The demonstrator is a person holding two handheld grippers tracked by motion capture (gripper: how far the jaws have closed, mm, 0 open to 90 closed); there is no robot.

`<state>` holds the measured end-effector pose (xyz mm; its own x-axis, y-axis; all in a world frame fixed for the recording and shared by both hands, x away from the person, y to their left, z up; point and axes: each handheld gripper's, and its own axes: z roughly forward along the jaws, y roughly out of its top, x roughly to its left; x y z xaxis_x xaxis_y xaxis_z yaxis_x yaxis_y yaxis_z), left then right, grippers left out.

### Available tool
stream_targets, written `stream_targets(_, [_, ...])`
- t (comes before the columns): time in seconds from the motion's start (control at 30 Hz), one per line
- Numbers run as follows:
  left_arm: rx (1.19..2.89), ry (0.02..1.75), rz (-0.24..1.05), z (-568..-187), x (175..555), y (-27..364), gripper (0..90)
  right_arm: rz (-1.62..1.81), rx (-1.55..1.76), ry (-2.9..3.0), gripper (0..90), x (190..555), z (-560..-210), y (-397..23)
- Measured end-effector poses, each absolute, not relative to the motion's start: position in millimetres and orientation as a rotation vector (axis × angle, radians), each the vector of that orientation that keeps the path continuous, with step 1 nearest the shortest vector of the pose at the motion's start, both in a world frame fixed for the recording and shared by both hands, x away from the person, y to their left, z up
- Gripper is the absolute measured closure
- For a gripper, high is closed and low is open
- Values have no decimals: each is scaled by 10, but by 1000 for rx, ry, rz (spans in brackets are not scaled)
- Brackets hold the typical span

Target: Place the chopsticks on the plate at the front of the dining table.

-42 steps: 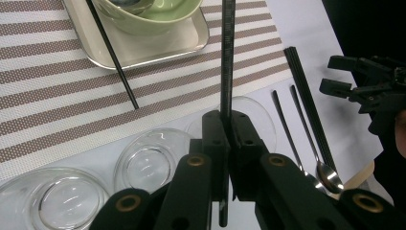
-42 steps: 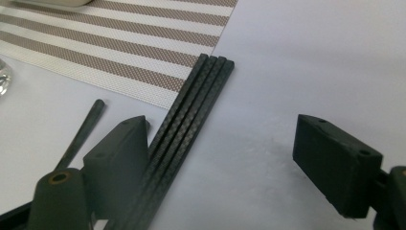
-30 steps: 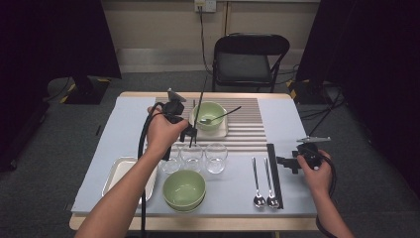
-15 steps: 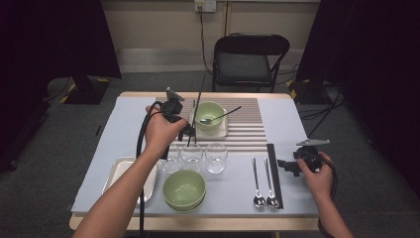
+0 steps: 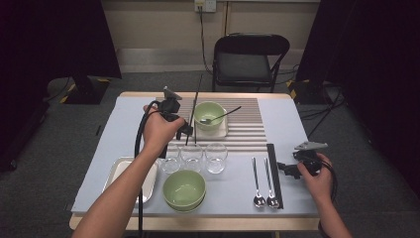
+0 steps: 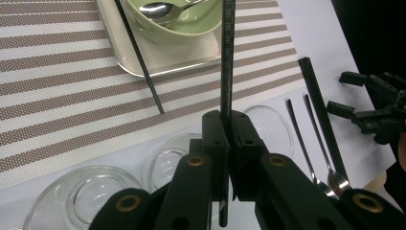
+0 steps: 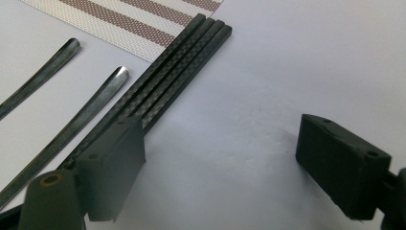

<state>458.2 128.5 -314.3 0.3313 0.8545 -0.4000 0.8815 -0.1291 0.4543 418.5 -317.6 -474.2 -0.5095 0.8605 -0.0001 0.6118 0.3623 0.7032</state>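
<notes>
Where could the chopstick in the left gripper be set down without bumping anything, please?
Bare striped mat lies right of the far bowl's tray, and bare table beyond. The three glasses, near bowl and spoons crowd the front.

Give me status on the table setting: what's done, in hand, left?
Done, apparently: one chopstick leans on the tray under the far bowl, a spoon in that bowl. In hand: left gripper shut on a second chopstick. Left: black chopsticks and two spoons by the open right gripper; near bowl is empty.
</notes>
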Motion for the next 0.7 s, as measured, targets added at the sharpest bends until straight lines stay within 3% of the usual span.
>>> stream_targets(0.7, [1925,1549,-41,-3194,4701,1324,869,954,1272,2250,158,4177,-4767,-3195])
